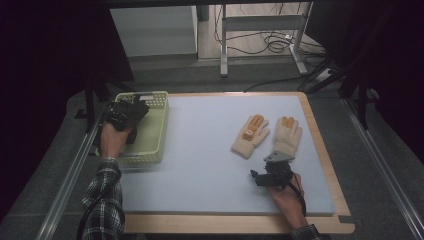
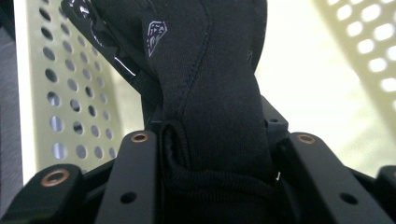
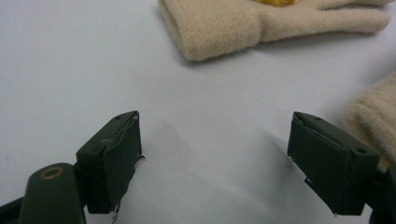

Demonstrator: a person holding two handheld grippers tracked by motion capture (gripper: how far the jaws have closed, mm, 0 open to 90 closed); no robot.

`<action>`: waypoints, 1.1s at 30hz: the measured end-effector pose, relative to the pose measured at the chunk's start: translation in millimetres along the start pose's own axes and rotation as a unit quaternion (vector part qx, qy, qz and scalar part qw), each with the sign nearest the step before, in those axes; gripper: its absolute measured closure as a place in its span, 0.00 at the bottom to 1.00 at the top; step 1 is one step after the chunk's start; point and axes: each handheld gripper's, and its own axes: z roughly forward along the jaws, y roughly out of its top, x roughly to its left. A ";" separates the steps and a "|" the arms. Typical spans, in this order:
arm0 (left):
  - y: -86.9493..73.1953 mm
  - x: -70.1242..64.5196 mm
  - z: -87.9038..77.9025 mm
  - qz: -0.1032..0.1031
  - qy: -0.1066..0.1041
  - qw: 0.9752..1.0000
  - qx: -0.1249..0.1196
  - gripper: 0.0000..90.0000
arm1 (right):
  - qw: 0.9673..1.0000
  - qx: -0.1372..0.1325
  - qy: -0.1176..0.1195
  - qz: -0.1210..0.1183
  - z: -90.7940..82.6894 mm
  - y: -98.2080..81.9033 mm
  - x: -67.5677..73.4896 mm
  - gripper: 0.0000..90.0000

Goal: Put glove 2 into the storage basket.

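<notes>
While the left gripper [image 1: 131, 111] hangs over the pale green plastic basket with round holes [image 1: 159, 131], its jaws are squeezed tight on a soft black fabric glove [image 2: 205, 93]. I think the step now is to put this glove down in the basket. To do that well, the hand should go low inside the walls first and then let go, so the floppy cloth does not catch on the rim. The person's left hand [image 1: 111, 140] reaches in from the near side of the basket, with a checked sleeve [image 1: 104, 200] behind it.

Over on the blue-grey mat [image 1: 200, 150], two cream knitted gloves with orange patches lie flat side by side. One glove [image 1: 251, 135] is nearer the middle and the other glove [image 1: 287, 135] is at its right. The right gripper [image 1: 270, 176] waits just beside the cuff of that second one, jaws spread wide and holding nothing. It sits low and points away from the person.
</notes>
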 end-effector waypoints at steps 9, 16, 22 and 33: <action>-2.7 7.9 12.3 -0.020 -0.021 0.998 0.057 0.24 | 1.000 0.001 0.002 0.001 0.0 0.1 -0.3 0.19; -6.7 15.6 -10.1 -0.044 -0.048 0.998 0.015 0.05 | 1.000 0.000 0.000 0.000 0.0 0.0 0.0 0.19; -14.4 17.7 -24.7 -0.048 -0.082 0.995 -0.029 0.03 | 1.000 0.000 -0.001 -0.001 -0.1 0.0 0.4 0.19; -24.1 -6.3 -41.8 -0.002 -0.132 0.988 -0.078 0.02 | 1.000 0.000 -0.001 -0.001 -0.2 0.0 0.6 0.19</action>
